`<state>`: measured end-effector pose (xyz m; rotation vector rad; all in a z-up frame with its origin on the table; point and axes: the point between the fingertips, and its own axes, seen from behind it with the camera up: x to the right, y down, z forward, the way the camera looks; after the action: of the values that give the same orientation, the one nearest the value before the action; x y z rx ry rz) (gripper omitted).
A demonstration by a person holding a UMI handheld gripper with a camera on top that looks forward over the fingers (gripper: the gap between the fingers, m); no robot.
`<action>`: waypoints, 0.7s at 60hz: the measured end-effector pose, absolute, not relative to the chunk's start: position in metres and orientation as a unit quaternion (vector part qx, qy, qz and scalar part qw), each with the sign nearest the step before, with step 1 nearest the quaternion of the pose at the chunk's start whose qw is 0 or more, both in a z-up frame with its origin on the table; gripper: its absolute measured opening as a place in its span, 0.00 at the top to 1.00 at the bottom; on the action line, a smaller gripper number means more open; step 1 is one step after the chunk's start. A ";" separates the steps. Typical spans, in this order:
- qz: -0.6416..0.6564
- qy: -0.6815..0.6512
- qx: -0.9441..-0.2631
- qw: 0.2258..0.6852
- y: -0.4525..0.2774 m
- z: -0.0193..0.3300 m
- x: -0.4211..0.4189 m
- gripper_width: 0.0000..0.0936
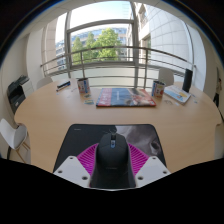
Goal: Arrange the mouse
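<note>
I see the mouse (111, 150), a black one, sitting between the two fingers of my tongs (111, 160), with its long axis running from 6 o'clock to 12 o'clock, that is straight along the fingers, and its nose pointing away from me. The magenta pads (90, 157) show on both sides of its body; I judge that they press on it, so the tongs are clamped on the mouse, although the contact line itself is partly hidden by the mouse's back. The mouse is over the near edge of a dark mouse mat (100, 135), and I cannot tell whether it rests on the mat or is lifted a little above it. The mat lies on a wide, light wooden surface (45, 120). Because the mouse is already in line with the tongs, I think the coming move needs no turning of the wrist, only a straight carry toward 12 o'clock or a setting down. Farther out, at 12 o'clock, there is a colourful flat board (125, 97) with small upright boxes (84, 88) beside it, and behind them a railing and a large window (100, 40) with trees. I can read no brand or writing anywhere.
</note>
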<state>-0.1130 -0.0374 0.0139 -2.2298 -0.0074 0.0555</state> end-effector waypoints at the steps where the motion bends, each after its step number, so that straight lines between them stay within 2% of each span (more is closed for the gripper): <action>1: 0.023 -0.003 -0.901 0.434 -0.037 0.007 -0.115 0.53; 5: 0.029 -0.001 -0.912 0.409 -0.041 -0.007 -0.120 0.47; 9: 0.017 -0.004 -0.906 0.423 -0.037 -0.006 -0.119 0.37; 13: 0.013 -0.009 -0.908 0.420 -0.041 0.008 -0.122 0.09; 16: 0.006 -0.005 -0.906 0.423 -0.043 0.014 -0.122 0.12; 21: -0.014 0.006 -0.904 0.427 -0.055 0.040 -0.118 0.09; 24: -0.024 0.011 -0.904 0.426 -0.069 0.063 -0.114 0.09; 42: -0.075 0.041 -0.899 0.430 -0.149 0.148 -0.121 0.10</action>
<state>-0.1208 -0.1492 0.1485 -2.2426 0.1013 -0.1867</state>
